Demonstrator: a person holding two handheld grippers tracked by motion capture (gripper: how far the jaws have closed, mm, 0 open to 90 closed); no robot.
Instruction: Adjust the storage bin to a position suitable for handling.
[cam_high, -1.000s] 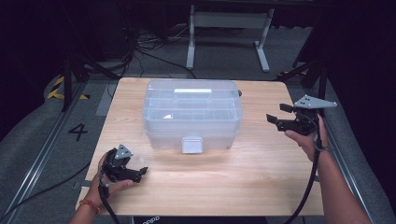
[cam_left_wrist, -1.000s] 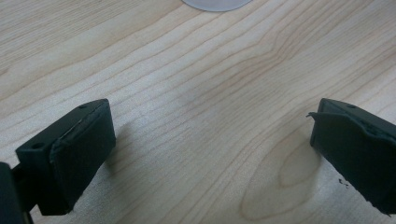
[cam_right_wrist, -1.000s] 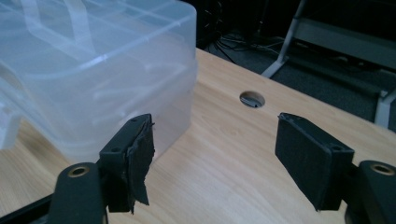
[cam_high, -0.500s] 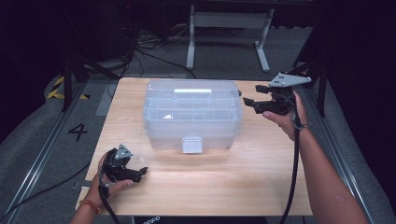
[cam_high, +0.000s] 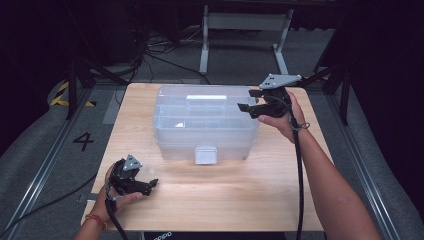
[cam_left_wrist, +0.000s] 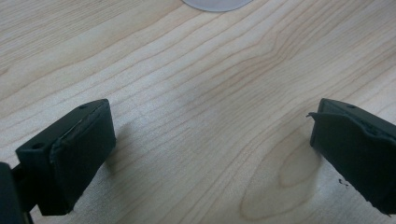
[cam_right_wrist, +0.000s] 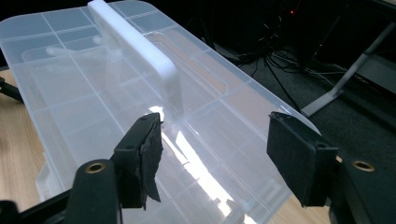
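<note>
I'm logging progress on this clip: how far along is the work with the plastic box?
Done: nothing; the clear box sits closed, front latch down. In hand: the right gripper, jaws just narrowing with nothing between them, hovers over the lid near the white handle. Left: any grasp.

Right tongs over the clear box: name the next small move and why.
Probably ease the right tongs forward to straddle the white handle. They hover open above the lid of the clear box, jaws just narrowing with nothing between them, the handle just ahead.
</note>
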